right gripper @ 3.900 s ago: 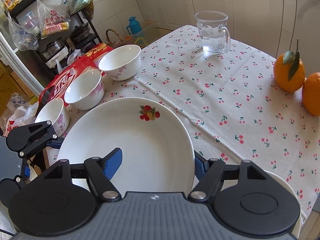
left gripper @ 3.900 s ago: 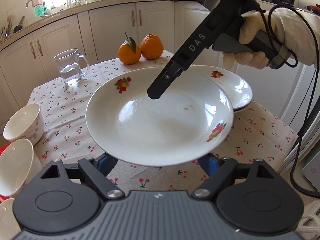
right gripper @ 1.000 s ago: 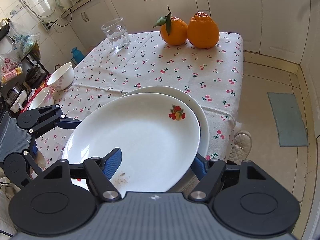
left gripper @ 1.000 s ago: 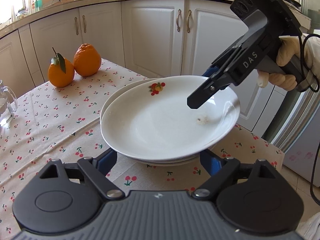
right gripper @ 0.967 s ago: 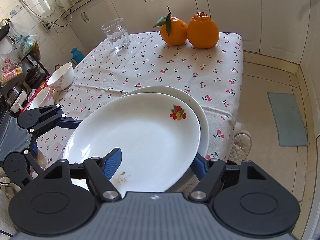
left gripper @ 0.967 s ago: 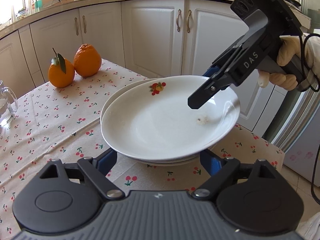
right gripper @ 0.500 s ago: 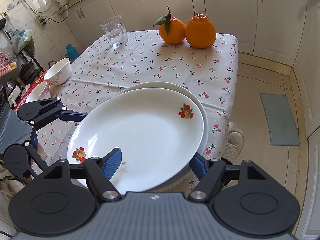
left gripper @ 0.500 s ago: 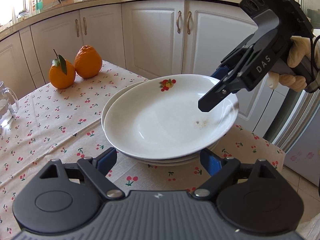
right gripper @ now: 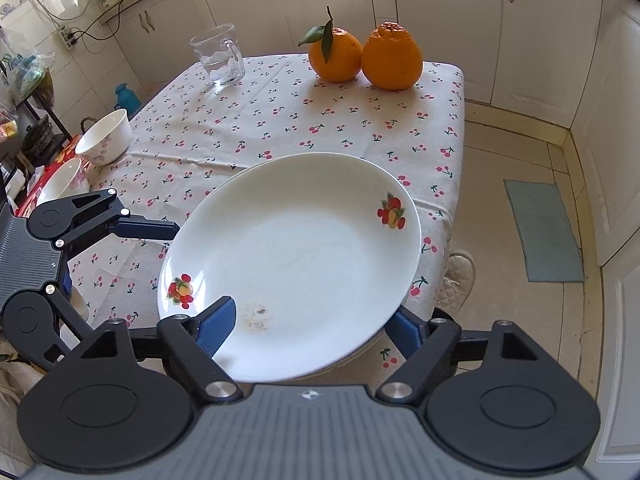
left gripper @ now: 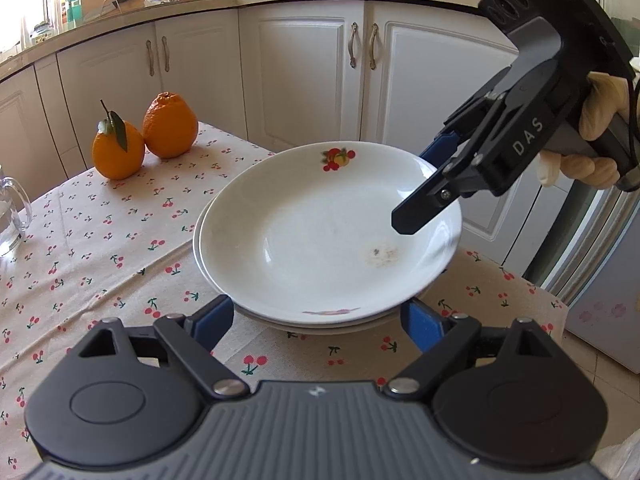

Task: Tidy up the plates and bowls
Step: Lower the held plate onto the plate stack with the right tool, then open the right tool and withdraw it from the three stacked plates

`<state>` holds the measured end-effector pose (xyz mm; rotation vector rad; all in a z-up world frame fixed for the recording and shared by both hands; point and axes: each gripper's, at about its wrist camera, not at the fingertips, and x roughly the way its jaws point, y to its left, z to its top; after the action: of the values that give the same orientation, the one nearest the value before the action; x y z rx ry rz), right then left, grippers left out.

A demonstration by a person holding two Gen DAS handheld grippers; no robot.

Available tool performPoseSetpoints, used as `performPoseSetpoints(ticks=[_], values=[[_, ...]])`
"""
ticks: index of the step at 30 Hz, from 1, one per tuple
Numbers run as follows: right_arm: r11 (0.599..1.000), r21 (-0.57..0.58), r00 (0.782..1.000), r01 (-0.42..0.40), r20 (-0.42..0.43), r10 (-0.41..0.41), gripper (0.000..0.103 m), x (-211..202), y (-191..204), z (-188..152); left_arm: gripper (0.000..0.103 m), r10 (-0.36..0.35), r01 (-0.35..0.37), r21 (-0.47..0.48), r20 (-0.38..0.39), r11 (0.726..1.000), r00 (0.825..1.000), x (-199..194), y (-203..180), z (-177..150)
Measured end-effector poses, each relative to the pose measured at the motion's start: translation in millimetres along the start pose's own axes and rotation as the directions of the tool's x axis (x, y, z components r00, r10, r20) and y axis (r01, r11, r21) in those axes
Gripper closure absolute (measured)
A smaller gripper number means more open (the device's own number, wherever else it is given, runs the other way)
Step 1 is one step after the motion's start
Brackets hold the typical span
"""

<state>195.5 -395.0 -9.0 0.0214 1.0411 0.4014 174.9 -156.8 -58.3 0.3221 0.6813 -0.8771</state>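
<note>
A white plate with fruit prints (left gripper: pixel 320 236) (right gripper: pixel 296 264) lies on top of a second white plate (left gripper: pixel 198 236) (right gripper: pixel 240 172) near the table corner. My right gripper (right gripper: pixel 312 324) (left gripper: pixel 416 216) reaches over the top plate's near rim, one blue pad (right gripper: pixel 216 322) above the plate and the other beside its edge; whether it grips the rim is not clear. My left gripper (left gripper: pixel 320 322) (right gripper: pixel 160 228) is open, its blue pads at the opposite rim, wider than the stack. Two white bowls (right gripper: pixel 106 138) (right gripper: pixel 64 180) stand at the table's left side.
Two oranges (left gripper: pixel 146 136) (right gripper: pixel 366 58) and a glass mug (right gripper: pixel 218 54) (left gripper: pixel 12 216) stand at the far side of the cherry-print tablecloth (right gripper: pixel 320 120). White cabinets (left gripper: pixel 304 68) lie beyond. The table edge drops off just right of the plates.
The top plate has come down and to the right onto the lower plate, from a tilted hold to nearly flat. Both grippers moved with it and my left gripper drew back slightly.
</note>
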Motion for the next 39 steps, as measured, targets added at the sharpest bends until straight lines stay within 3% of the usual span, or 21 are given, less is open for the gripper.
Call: performPoseSetpoints(ticks=[27,32,35,39], values=[[0.999,0.029,0.999,0.032,-0.020,-0.031,0.017,-3,5,-10,0.013,0.038,-0.038,0.018,0.013,0.999,0.999,-9,-1,-2],[0.999,0.028,0.999,0.026,0.039,-0.027,0.012,-17,16,-15,0.009,0.062,-0.062,0.015,0.046,0.998,0.997,-24,-3,-6],[0.999,0.012,0.995,0.042,0.095,-0.043,0.001,-30,31,-18,0.009,0.066,-0.067,0.014,0.062,0.998,0.996,-34,-5,-7],[0.998,-0.022,0.987,0.064,0.151,-0.060,0.000,-41,54,-22,0.009,0.081,-0.083,0.015,0.077,0.996,0.994,-46,-8,-10]])
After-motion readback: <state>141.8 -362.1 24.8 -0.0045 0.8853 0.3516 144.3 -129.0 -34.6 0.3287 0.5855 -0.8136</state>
